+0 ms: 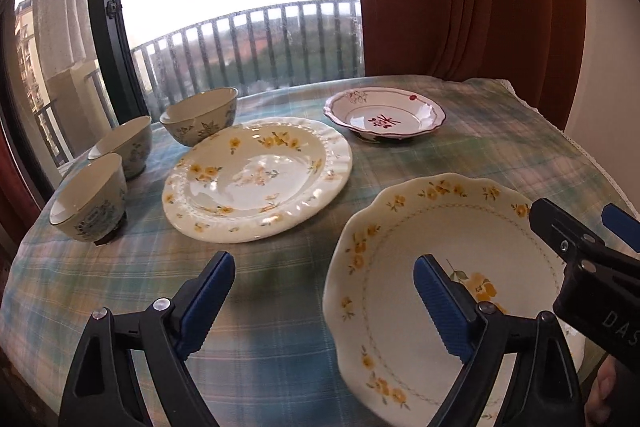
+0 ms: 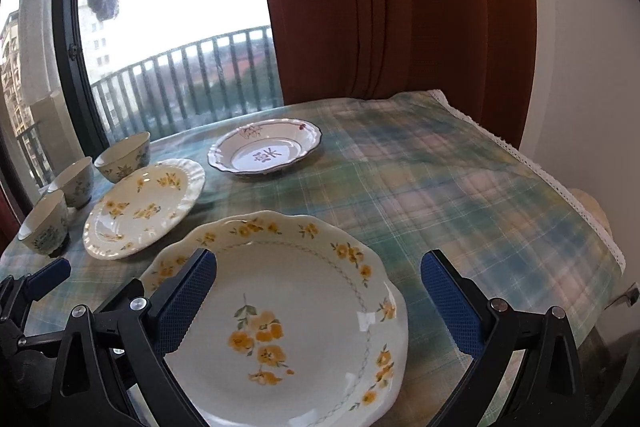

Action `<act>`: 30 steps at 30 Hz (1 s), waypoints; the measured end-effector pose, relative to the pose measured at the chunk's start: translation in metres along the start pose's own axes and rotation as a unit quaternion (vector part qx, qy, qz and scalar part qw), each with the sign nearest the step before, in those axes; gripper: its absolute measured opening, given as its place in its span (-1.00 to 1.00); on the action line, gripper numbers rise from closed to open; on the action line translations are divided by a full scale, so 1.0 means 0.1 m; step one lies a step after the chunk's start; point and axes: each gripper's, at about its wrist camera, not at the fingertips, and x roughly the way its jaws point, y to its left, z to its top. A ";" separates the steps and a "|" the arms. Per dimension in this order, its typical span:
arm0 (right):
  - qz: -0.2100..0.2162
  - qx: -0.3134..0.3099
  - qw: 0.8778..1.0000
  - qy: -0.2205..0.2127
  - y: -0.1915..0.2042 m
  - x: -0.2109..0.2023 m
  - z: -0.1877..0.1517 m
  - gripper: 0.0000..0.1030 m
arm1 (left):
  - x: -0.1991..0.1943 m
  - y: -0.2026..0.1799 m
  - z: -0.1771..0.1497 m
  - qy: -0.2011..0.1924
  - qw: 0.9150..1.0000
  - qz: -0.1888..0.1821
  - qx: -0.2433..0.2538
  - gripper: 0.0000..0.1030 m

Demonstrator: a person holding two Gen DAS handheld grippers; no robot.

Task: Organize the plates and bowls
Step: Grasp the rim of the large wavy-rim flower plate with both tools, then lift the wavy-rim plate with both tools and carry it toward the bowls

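From the left wrist, the left gripper stands wide and empty; three bowls and three plates lie separately, nothing stacked. From the right wrist, the right gripper gapes empty above the near plate; all sorting remains.

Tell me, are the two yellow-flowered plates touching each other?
Apart. The left wrist view shows a strip of plaid tablecloth between the ribbed plate and the scalloped plate; the right wrist view shows the same gap.
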 end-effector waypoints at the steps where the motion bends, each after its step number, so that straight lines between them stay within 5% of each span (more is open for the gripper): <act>1: 0.000 0.003 1.000 0.007 -0.04 0.05 -0.01 1.00 | 0.04 -0.03 -0.01 0.008 1.000 -0.001 0.000 0.77; 11: -0.005 -0.009 0.997 0.070 -0.15 0.41 -0.12 0.95 | 0.36 -0.19 -0.08 0.079 0.997 -0.009 -0.006 0.49; 20: -0.001 -0.008 0.992 0.126 -0.16 0.57 -0.21 0.25 | 0.39 -0.20 -0.09 0.105 0.994 -0.033 -0.019 0.47; 30: 0.005 0.021 0.991 0.132 -0.16 0.55 -0.22 0.24 | 0.37 -0.19 -0.09 0.125 0.992 -0.024 -0.019 0.46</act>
